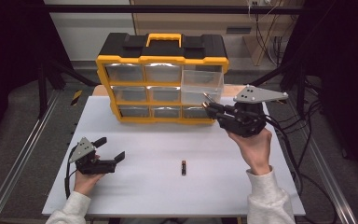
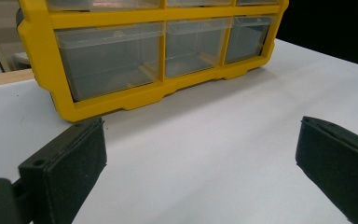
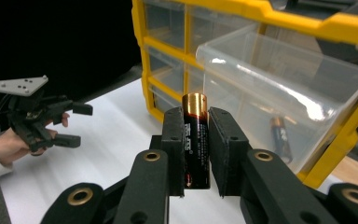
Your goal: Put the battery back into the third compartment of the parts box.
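we hold a gripper in each hand at a white table. our right gripper is up in the air, just in front of a yellow and black box of drawers. its two black jaws are squeezed tight on a battery. the battery stands upright between the jaws, with its gold end on top.

the top right drawer of the box is pulled out toward us. it is clear, and we can see another battery lying inside it. the held battery is near the front of this open drawer, a bit below its rim.

one more battery lies flat on the table, between our two hands.

our left gripper rests low on the table at the left side, well apart from the box. its jaws are wide apart and nothing is between them. in the left gripper view we see the bottom row of drawers ahead of those jaws.
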The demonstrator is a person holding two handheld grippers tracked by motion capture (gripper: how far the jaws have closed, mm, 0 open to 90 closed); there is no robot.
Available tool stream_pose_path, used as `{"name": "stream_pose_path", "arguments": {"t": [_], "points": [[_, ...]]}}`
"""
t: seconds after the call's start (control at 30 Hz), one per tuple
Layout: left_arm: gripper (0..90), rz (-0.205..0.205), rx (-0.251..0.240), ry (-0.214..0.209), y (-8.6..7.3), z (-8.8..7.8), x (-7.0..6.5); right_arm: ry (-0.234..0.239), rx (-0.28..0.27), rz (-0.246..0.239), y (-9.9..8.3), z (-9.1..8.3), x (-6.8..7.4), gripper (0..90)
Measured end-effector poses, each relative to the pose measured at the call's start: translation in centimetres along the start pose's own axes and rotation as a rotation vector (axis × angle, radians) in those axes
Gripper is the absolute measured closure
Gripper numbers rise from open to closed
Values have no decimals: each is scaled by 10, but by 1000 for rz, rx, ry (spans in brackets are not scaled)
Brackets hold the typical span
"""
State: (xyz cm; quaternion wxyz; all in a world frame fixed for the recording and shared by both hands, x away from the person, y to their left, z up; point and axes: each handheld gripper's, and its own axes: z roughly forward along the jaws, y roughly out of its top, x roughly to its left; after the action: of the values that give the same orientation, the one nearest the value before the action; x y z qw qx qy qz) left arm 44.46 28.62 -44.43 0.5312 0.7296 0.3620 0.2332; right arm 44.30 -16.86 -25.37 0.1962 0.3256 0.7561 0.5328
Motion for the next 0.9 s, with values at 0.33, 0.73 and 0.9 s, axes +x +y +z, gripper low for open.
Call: {"name": "stream_pose_path", "arguments": {"t": [0.33,0.73,0.9], "points": [[14,-3,-1,-2,0,0,0,-39,-27,8,28,4,-9,772],[14,-5,-4,-2,0,0,1,-110,-31,8,52,21,-28,772],[14,-4,-3,-2,0,0,1,-143,-15,19,56,32,-38,772]]}}
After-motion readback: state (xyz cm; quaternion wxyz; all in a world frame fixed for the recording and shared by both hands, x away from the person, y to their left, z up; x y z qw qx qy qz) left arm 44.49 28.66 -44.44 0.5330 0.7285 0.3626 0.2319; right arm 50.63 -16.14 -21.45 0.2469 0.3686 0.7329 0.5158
